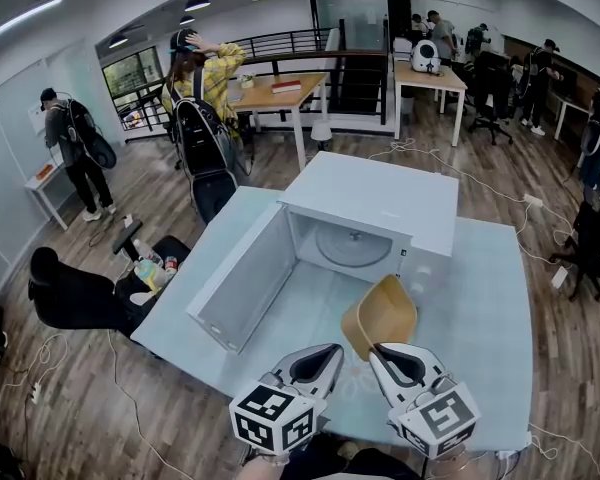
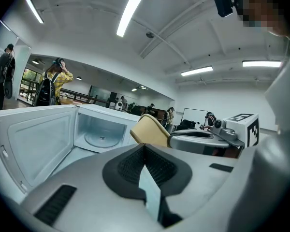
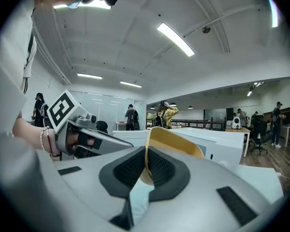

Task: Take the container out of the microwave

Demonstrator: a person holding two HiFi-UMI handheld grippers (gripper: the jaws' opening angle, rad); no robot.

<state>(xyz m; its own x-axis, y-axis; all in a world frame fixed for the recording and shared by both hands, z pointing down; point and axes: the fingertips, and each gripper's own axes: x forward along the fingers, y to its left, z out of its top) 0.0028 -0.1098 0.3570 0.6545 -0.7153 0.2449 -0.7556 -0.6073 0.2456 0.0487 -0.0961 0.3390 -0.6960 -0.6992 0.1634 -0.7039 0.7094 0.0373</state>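
The container [image 1: 380,315] was already out, at five o'clock from the open microwave [image 1: 380,193], its rim clamped by the right gripper [image 1: 382,352]. The left gripper [image 1: 328,356] was closed on nothing. Probably only setting it down remained.

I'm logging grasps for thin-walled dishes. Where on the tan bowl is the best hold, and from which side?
The near rim, approached from the person's side. The bowl is tilted and its wall is thin, so one jaw fits inside and one outside. That is how the right gripper is shut on it.
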